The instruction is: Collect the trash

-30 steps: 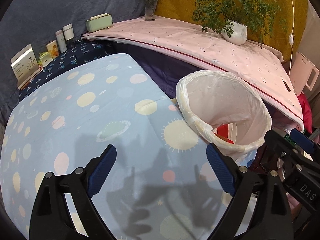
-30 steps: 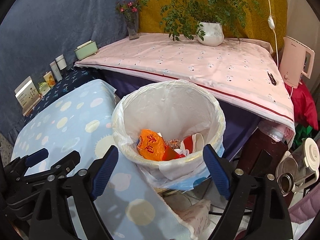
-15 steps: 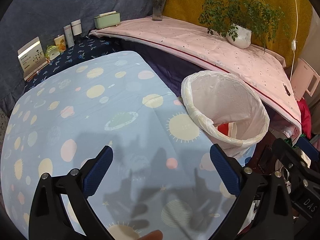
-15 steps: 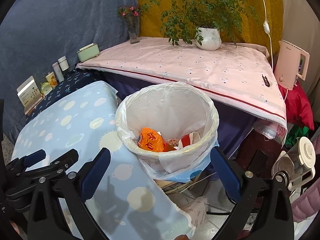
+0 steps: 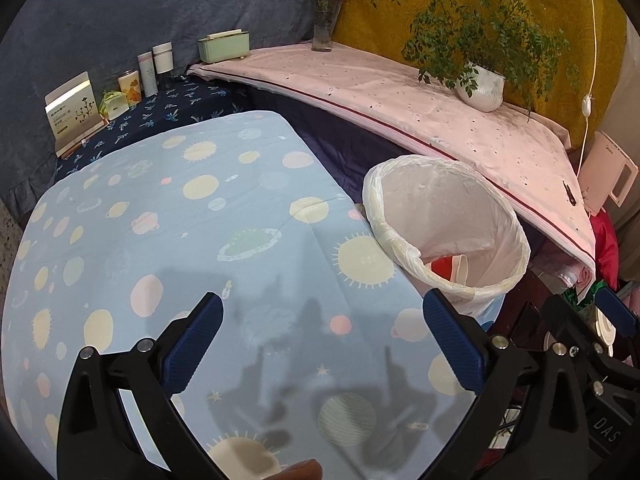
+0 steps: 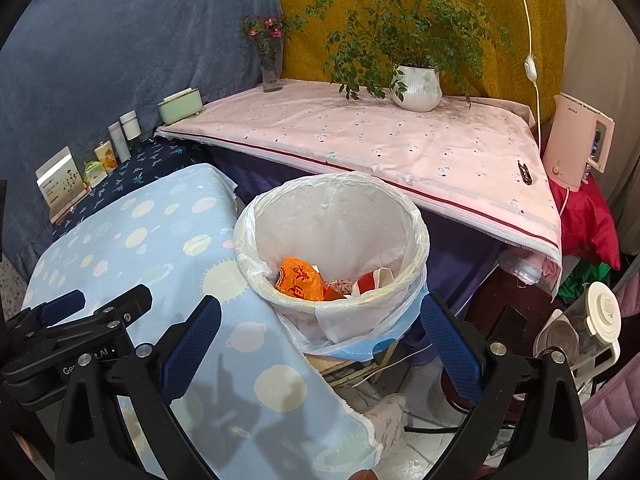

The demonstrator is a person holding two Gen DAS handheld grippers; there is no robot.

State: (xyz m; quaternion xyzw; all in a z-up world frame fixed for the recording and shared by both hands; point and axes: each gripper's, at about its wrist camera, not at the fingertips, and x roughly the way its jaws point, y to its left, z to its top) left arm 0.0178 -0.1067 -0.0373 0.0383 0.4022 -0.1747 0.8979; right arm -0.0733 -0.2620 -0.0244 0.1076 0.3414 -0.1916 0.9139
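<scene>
Both the left gripper and right gripper are standing wide and empty over the blue cloth; at twelve o'clock the bin is already holding an orange wrapper, and no loose trash is showing, so collection looks nearly finished

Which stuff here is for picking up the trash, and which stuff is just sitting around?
For the trash job:
- bin with its white liner
- orange wrapper inside it
- red and white packet inside it
- left gripper, open and empty
- right gripper, open and empty

Just sitting around:
- potted plant
- flower vase
- green box
- pink kettle
- planet cloth
</scene>
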